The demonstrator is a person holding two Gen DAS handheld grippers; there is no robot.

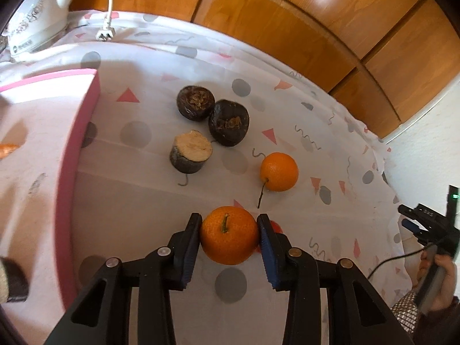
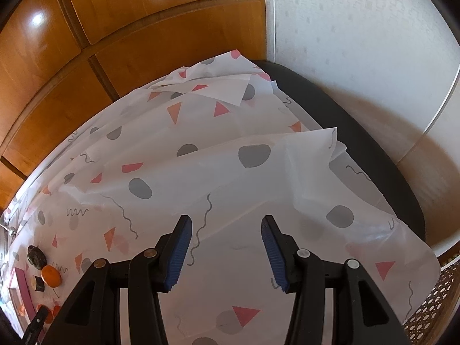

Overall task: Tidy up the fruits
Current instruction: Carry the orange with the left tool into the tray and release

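your left gripper (image 1: 229, 230) sits low centre of the left wrist view, both blue pads (image 1: 188, 254) pressed to the sides of an orange mandarin (image 1: 229, 234). it is pinched at its widest part, stem facing the camera. whether it is off the cloth you cannot tell.

just above and right of that one, a second mandarin (image 1: 279, 171) lies on the tablecloth (image 1: 287, 109), its thin stalk trailing down toward the held fruit, close but apart. further up, centre frame, three dark fruits: two whole ones (image 1: 196, 102) (image 1: 228, 122) touching each other, and a cut one (image 1: 191, 151) with its pale face up, just below them.

left side of that view: a pink-walled box (image 1: 77, 149) runs down the frame, its wall near the left finger. an orange scrap shows inside at the far left edge, too cropped to name. upper left, a white appliance (image 1: 31, 26) and a loose plug (image 1: 105, 33). wood panels (image 1: 287, 14) close off the top.

your right gripper (image 2: 227, 247) hangs in the lower centre of the right wrist view, fingers spread, only cloth between them. the cloth is rumpled and folded toward the upper centre and ends at a dark edge (image 2: 373, 155) on the right. open flat cloth lies ahead of the fingers. the fruit cluster shows small at lower left.
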